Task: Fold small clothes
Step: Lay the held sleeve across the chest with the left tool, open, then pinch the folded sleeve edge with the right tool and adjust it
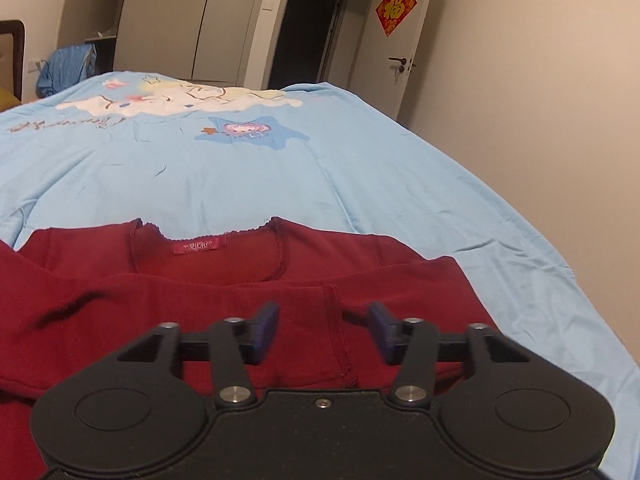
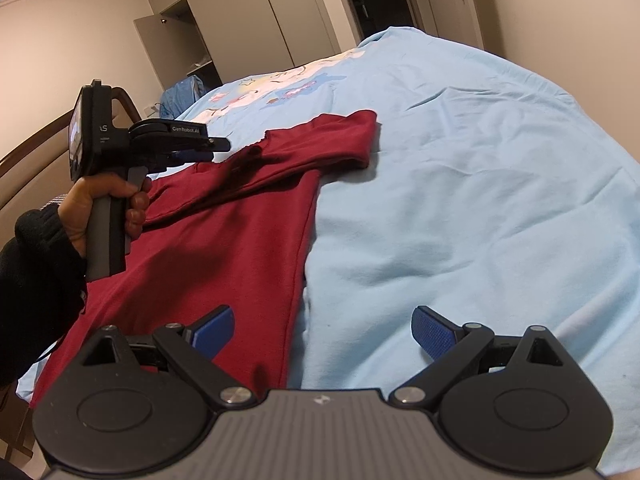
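Left wrist view shows the red shirt spread on the bed, one sleeve folded across its chest — a first fold done, body folds left. Left claw hovers open over the sleeve cuff, gripping nothing; right claw, open and empty, straddles the shirt's side edge at 6 o'clock.

Light blue bedsheet covers the bed, cartoon cloud-and-star print toward the far end, light wrinkles. White wardrobe along the far wall, one door open with shelves inside. Blue cloth draped at the far left corner beside the brown headboard. Dark open doorway. White door with black lever handle, red diamond paper decoration stuck on it.
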{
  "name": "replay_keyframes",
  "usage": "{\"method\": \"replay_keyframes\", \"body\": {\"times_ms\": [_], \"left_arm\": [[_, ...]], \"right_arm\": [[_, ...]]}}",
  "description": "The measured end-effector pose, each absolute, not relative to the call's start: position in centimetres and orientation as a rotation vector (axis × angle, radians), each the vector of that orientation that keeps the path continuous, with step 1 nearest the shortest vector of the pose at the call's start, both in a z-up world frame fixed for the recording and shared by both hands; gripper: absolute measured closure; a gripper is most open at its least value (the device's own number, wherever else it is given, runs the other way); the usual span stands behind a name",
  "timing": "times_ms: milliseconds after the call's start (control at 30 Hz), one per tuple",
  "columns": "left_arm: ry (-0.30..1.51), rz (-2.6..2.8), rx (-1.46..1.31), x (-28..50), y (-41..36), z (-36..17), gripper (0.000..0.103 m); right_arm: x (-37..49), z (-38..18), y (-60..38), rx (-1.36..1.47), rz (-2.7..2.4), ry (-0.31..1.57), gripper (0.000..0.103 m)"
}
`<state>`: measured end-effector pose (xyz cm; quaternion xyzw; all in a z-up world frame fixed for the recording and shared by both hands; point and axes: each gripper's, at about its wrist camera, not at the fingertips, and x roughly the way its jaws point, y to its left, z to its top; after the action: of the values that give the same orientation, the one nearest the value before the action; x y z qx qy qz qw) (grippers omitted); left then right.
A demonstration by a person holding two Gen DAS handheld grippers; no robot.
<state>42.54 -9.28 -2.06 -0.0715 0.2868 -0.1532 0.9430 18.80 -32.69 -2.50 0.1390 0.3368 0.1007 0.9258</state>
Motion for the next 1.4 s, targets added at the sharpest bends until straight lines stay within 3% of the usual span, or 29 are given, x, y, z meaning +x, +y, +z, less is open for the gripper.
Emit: {"method": "replay_keyframes", "body": {"times_ms": [167, 467, 600, 767, 900, 1000, 1033, 1067, 1100, 1133, 1233, 1400], "left_arm": [[0.582, -0.255, -0.189, 40.6, -5.3, -0.1, 0.011], [0.586, 0.086, -0.15, 38.7, 7.6, 0.3, 0.003], [0.596, 0.229, -0.219, 39.0, 14.1, -0.5, 0.005], [0.604, 0.207, -0.363, 40.9, 19.4, -2.0, 0.021], [0.655, 0.171, -0.453, 42.9, 21.3, -3.5, 0.033], [0.679, 0.122, -0.494, 43.7, 21.3, -4.3, 0.048], [0.683, 0.105, -0.489, 43.8, 21.2, -4.3, 0.061], [0.69, 0.09, -0.484, 43.9, 21.1, -4.3, 0.08], [0.695, 0.084, -0.478, 43.8, 20.9, -4.3, 0.091], [0.689, 0.09, -0.465, 43.7, 20.6, -4.1, 0.096], [0.651, 0.13, -0.373, 43.2, 19.3, -3.3, 0.098], [0.671, 0.171, -0.275, 43.7, 18.0, -4.8, 0.098]], "right_arm": [[19.4, -2.7, -31.7, 0.269, 0.224, 0.685, 0.005], [23.4, -2.4, -28.5, 0.184, 0.296, 0.614, 0.006], [26.8, -1.6, -26.0, 0.128, 0.369, 0.558, 0.014], [32.0, -1.0, -22.4, 0.115, 0.474, 0.537, 0.029], [36.2, -1.1, -20.0, 0.128, 0.51, 0.551, 0.048], [38.7, -1.4, -18.8, 0.143, 0.52, 0.567, 0.059], [39.4, -1.5, -18.5, 0.146, 0.522, 0.574, 0.063], [40.1, -1.7, -18.3, 0.147, 0.519, 0.582, 0.063], [40.6, -2.0, -18.1, 0.148, 0.513, 0.591, 0.066], [40.8, -2.3, -18.1, 0.148, 0.506, 0.603, 0.07], [41.5, -3.2, -18.0, 0.142, 0.479, 0.632, 0.078], [41.7, -4.2, -18.4, 0.141, 0.457, 0.647, 0.082]]}}
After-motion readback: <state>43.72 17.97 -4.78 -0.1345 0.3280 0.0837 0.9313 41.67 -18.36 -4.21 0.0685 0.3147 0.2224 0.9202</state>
